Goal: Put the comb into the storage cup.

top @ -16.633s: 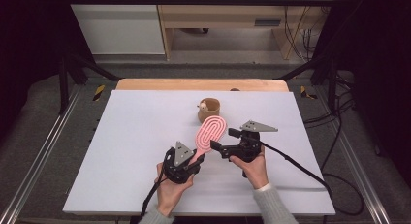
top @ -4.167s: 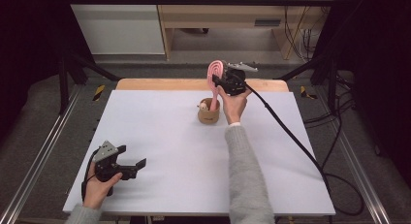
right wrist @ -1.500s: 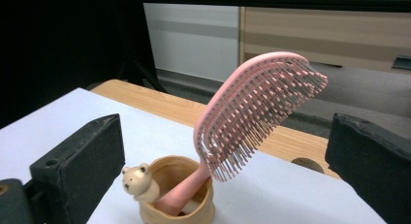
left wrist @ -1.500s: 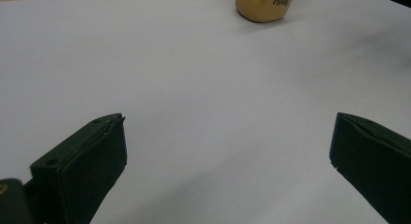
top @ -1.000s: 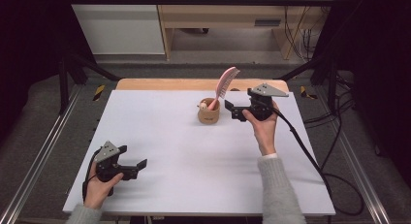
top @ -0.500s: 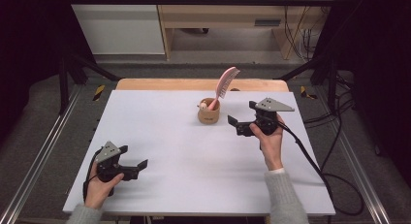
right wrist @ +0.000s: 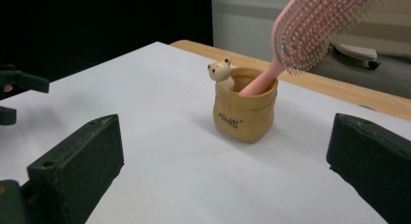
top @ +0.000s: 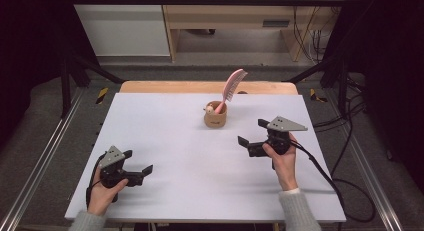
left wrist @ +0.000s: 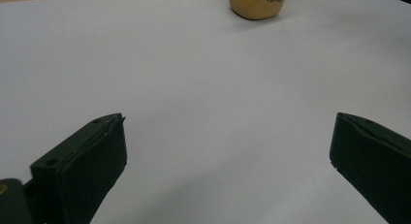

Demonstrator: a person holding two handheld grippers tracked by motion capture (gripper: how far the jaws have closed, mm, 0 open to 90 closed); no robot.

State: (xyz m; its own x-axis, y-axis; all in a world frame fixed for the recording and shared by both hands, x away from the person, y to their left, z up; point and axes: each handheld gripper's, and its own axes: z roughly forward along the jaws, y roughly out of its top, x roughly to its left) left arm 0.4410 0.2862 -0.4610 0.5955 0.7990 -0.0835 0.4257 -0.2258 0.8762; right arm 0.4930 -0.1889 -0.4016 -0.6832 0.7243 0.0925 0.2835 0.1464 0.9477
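With the brush (top: 232, 88) standing in the cup (top: 215, 115) ahead of the right gripper (top: 251, 134), both grippers' fingers spread and empty, the placing looks finished; next is merely resting the right gripper on the worktop (top: 190, 156) like the left gripper (top: 138, 162).

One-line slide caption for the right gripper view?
Open right gripper faces a tan bear-trimmed pot holding a pink hairbrush, handle down, on the white table.
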